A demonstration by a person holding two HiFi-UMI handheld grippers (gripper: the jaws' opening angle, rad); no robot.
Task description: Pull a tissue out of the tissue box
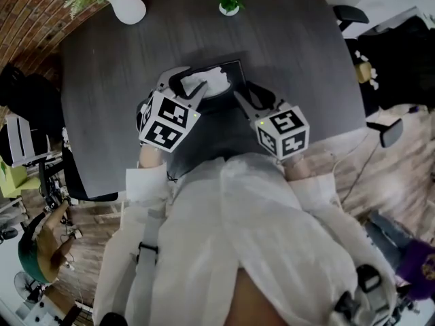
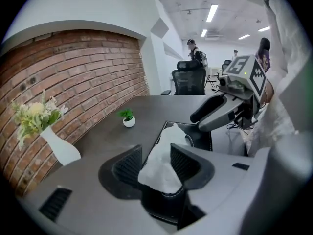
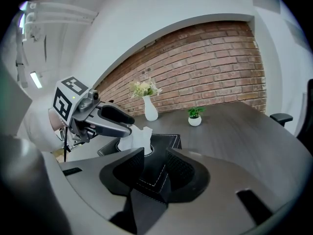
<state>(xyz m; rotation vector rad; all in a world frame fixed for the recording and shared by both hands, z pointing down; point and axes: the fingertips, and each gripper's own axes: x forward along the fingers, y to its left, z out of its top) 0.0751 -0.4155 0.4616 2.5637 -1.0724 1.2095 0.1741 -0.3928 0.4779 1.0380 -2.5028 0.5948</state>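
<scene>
Tissue [image 2: 159, 164]: white, crumpled, rising out of the round opening in the top of the tissue box [image 3: 164, 143]. Its upper end is pinched between the ribbed pads of the left gripper [image 2: 156, 153], whose jaws stand narrow and closed on it.

Tissue box: black, with pale stitching, lying flat on the dark table [image 1: 292, 46] at the near edge, directly in front of the person.

Right gripper [image 3: 155, 155]: jaws narrow, clamped on a corner of the box beside the opening.

In the head view the two grippers sit close together, one on each side of the box.

Further back on the table, well apart from the box: a white vase [image 1: 129, 9] with flowers and a small potted plant [image 1: 230, 2]. A brick wall [image 3: 210, 67] runs behind them.
</scene>
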